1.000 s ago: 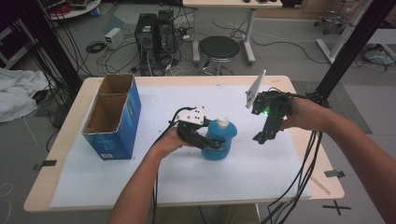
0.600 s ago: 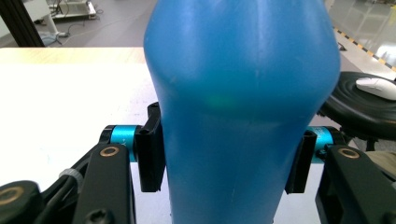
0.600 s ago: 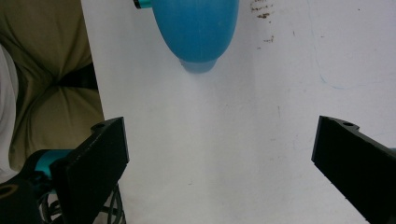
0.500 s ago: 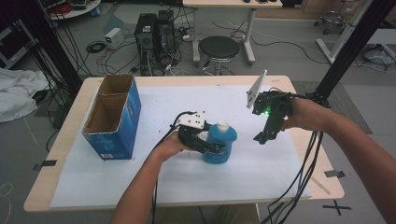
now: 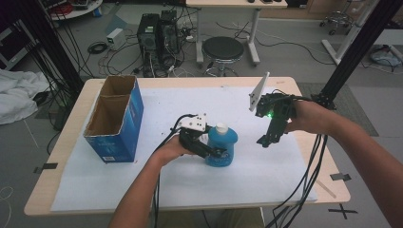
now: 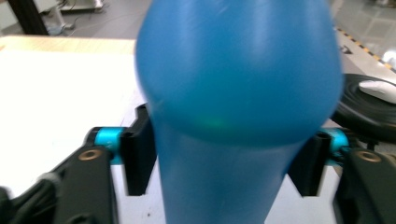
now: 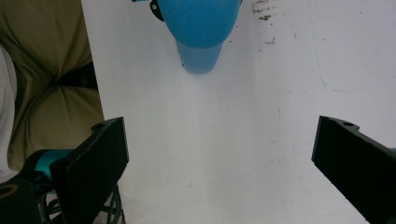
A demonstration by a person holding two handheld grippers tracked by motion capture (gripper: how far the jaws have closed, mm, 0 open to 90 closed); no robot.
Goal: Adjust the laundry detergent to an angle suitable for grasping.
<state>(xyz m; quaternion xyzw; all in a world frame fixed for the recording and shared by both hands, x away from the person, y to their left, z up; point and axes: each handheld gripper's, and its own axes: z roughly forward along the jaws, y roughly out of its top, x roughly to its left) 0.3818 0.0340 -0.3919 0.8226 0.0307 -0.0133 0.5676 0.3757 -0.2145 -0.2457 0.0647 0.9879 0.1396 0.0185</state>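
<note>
Since the blue bottle (image 5: 221, 145) stands upright on the white sheet (image 5: 142, 190) mid-table, the left gripper (image 5: 213, 151) brackets its waist, jaws just opening, pads looking slightly off it. Right gripper (image 5: 264, 140) hangs wide apart nearby, holding nothing, probably waiting its turn.

centre: blue bottle (image 5: 221, 147) upright on white sheet (image 5: 157, 185), left gripper (image 5: 215, 153) straddling its lower body, blocks the mid lane
left side: open cardboard box (image 5: 114, 118) stands near the table's left edge, well apart from bottle; bare strip between them passable
right side: right gripper (image 5: 264, 141) hangs over sheet, jaws wide, clear gap to bottle
front: bare sheet, crossed by forearms and cables
far edge: bare sheet behind bottle
</note>
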